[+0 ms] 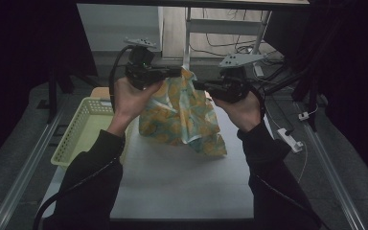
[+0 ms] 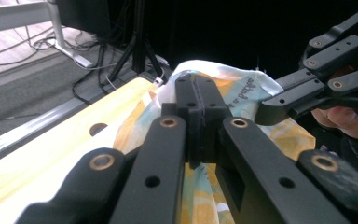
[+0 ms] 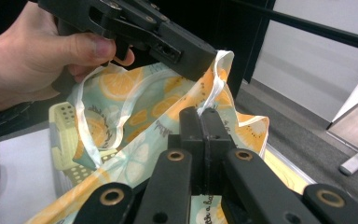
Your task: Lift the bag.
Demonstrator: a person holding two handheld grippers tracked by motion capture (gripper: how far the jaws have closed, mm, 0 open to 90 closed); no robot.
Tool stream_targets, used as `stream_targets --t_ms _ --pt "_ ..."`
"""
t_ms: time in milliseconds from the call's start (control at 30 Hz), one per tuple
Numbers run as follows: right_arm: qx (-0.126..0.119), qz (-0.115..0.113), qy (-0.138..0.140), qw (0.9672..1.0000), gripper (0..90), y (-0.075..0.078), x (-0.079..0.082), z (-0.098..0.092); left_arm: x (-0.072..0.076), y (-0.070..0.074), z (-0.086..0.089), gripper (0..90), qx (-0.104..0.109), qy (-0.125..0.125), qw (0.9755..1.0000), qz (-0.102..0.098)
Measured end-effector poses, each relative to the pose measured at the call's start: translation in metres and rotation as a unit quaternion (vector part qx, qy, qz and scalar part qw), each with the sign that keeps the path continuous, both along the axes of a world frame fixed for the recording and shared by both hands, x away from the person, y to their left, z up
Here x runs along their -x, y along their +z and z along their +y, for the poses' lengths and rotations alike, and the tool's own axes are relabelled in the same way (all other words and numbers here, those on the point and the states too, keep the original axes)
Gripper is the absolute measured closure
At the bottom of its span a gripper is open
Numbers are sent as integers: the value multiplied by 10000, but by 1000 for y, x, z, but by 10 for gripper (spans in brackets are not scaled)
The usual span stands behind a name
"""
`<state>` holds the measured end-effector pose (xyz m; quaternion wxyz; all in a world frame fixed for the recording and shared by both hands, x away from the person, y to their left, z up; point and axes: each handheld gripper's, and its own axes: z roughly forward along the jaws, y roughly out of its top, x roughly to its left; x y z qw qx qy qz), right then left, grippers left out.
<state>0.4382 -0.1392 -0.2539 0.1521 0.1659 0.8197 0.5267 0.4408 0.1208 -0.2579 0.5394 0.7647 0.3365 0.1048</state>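
Note:
A cloth bag (image 1: 182, 115) printed with orange slices on pale green hangs over the white table (image 1: 182, 187), its lower corner resting on the top. My left gripper (image 1: 176, 73) is shut on the bag's upper left edge. In the left gripper view its jaws (image 2: 196, 93) are pressed together on the fabric (image 2: 247, 91). My right gripper (image 1: 197, 85) is shut on the upper right edge. In the right gripper view its jaws (image 3: 204, 117) pinch the white-trimmed rim of the bag (image 3: 140, 107). The two gripper tips sit close together at the bag's top.
A pale yellow perforated basket (image 1: 79, 129) stands on the table's left side, partly behind my left forearm. A light wooden board (image 2: 70, 144) lies past the basket. Metal rails run along both table sides. Cables and a desk frame (image 1: 220, 28) lie beyond the far edge.

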Motion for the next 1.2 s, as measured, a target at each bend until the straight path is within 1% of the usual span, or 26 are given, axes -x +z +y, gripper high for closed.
stream_targets --t_ms 100,167,300,367,600,733,833,967,1033,1133,1200 --pt "44 54 -53 10000 899 -8 -3 1 -3 -8 -3 893 -191 67 9998 -69" --pt "31 104 -63 9999 898 -15 -6 1 -6 -16 -6 890 -345 73 9993 -99" --pt "25 264 -82 9996 896 -33 -13 3 -11 -32 -11 881 -585 81 9982 -91" --pt "29 316 -77 9995 896 -40 -16 4 -14 -42 -12 877 -592 65 9982 -49" --pt "38 564 -137 9983 895 -66 -25 6 -20 -64 -11 867 -555 109 9984 94" --pt "28 687 -177 9975 893 -79 -30 5 -22 -76 -9 853 -592 109 9980 166" --pt "42 750 -204 9970 891 -86 -32 5 -24 -85 -9 835 -571 125 9980 247" --pt "93 810 -232 9964 883 -94 -34 5 -28 -96 -9 811 -652 134 9972 329" --pt "105 858 -243 9960 883 -98 -35 5 -30 -102 -8 797 -654 135 9971 375" --pt "129 917 -282 9953 873 -102 -38 4 -32 -107 -8 759 -599 121 9972 442" --pt "117 941 -297 9951 862 -104 -39 4 -33 -109 -7 725 -597 105 9972 440"
